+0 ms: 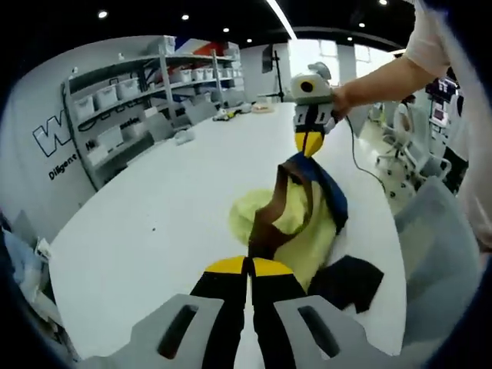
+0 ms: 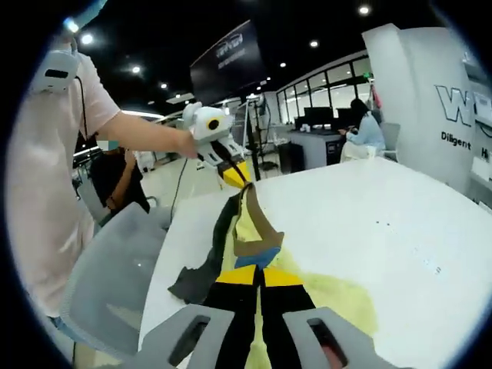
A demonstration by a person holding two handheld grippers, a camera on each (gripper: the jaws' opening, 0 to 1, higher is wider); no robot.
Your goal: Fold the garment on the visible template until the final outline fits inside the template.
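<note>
Soft, light yellow garment with brown and blue trim (image 1: 296, 211), held stretched between both grippers above a long white table (image 1: 154, 223), lower part sagging onto the tabletop. Left gripper (image 1: 248, 265) with yellow-tipped jaws closed on the brown edge nearest its camera; right gripper (image 1: 309, 142) pinching the far blue-and-brown edge, jaws closed on cloth. In the right gripper view, right gripper (image 2: 256, 270) clamped on the blue trim, left gripper (image 2: 234, 175) beyond. Likely limp and droopy; best gripped at hems or corners. Dark cloth patch (image 1: 347, 283) beside the garment. Grey chair (image 2: 115, 269) at the table edge. No template outline discernible. Shelving with bins (image 1: 131, 100) far off.
</note>
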